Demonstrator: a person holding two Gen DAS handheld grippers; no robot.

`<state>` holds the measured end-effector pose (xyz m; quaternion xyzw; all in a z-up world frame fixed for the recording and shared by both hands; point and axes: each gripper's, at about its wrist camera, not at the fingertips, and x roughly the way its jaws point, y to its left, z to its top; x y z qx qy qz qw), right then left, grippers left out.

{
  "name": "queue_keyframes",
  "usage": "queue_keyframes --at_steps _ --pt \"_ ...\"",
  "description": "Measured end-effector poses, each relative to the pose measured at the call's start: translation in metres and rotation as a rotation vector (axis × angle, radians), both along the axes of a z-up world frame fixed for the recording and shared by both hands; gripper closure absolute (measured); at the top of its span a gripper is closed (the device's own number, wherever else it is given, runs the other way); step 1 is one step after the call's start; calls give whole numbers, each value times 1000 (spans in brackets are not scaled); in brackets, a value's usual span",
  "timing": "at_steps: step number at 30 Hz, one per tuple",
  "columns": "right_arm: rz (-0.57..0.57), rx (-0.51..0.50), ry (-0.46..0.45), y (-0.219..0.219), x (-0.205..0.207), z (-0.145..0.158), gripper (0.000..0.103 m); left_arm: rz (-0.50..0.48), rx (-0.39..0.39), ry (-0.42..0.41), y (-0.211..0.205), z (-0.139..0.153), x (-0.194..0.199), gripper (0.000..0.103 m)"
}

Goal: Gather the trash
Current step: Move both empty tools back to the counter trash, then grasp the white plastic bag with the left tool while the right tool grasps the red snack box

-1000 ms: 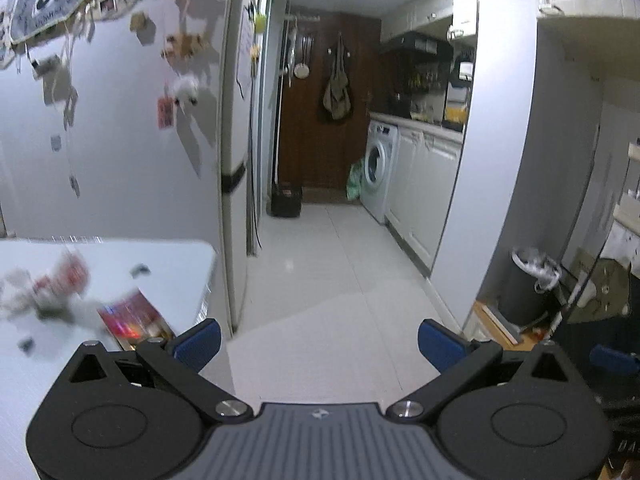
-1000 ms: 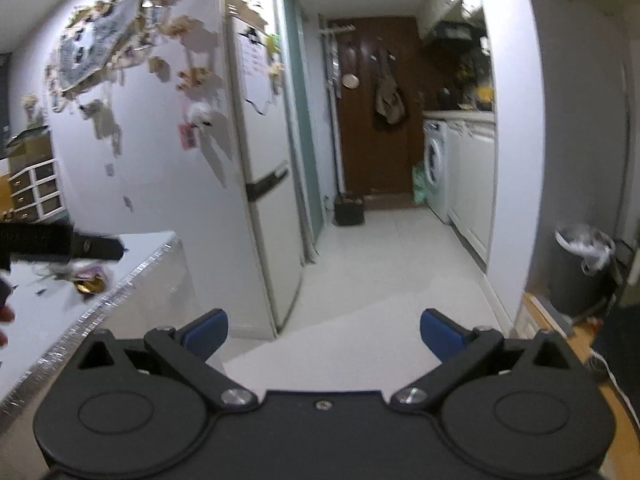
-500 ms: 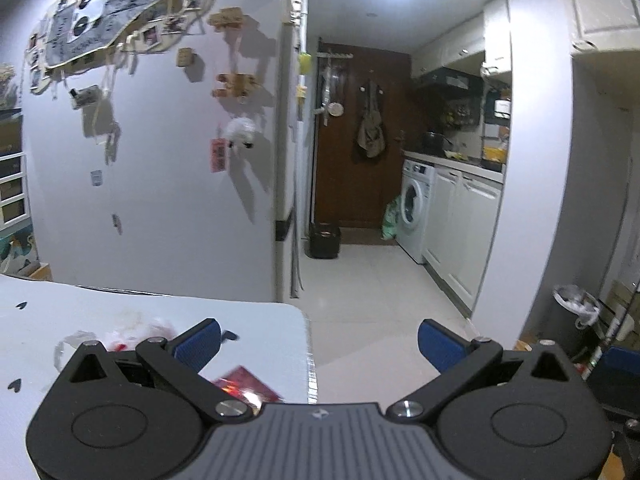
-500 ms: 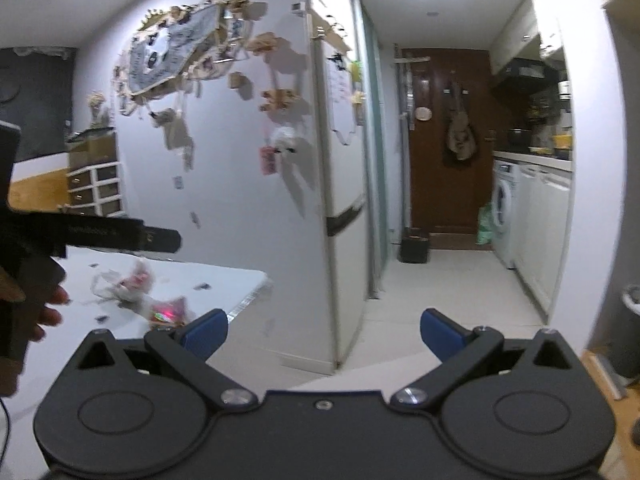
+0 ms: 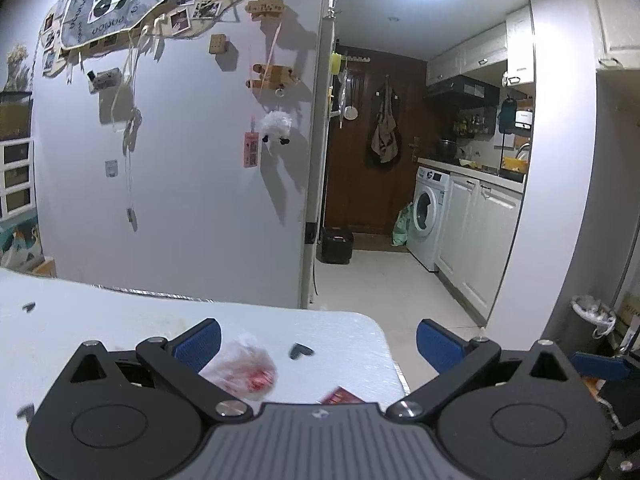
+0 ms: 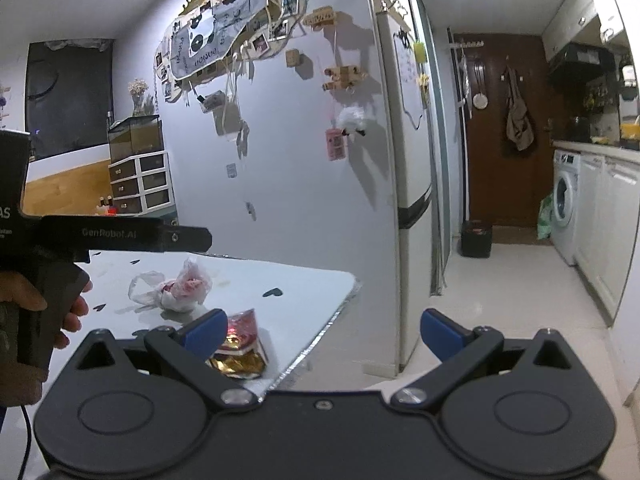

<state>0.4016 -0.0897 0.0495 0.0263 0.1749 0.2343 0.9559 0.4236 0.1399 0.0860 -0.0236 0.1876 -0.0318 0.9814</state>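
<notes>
Two grippers: both spread wide and carrying nothing, as I read them from my station.
Left gripper: I have it hovering low over the table, blue fingertips either side of the near corner.
Right gripper: held further back, off the table edge, pads apart; the hand holding the left gripper shows at the left of this view.
Crumpled plastic bag: sits on the table, thin white film with something red bunched inside; in the left view it lies just beside the left fingertip.
Bag handling: I judge it light, soft and slippery; I would pinch the gathered folds, not the loose loop.
Snack wrapper: red and gold foil, lying flat near the table corner, close to the right gripper's left pad.
Wrapper handling: probably crinkly and nearly weightless; its raised edge looks the best hold, though blur in the left view leaves me unsure.
Trash bin: lined, on the floor, well apart from the table.
</notes>
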Motion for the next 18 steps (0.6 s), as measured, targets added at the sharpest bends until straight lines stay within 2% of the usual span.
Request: queue_keyframes --at_steps 2,3,11,14,18 --pt "7 -5 8 9 6 -4 0 -4 23 10 3 -3 7 11" --pt "14 -12 13 15 9 -6 0 -5 37 19 4 -5 12 12" --pt "87 -88 48 61 28 -19 0 -2 154 74 11 -29 40 13" --pt "131 -121 59 79 33 -25 0 -1 161 91 16 -37 47 14" --pt "168 -166 94 99 39 -32 0 8 147 110 22 -41 53 24"
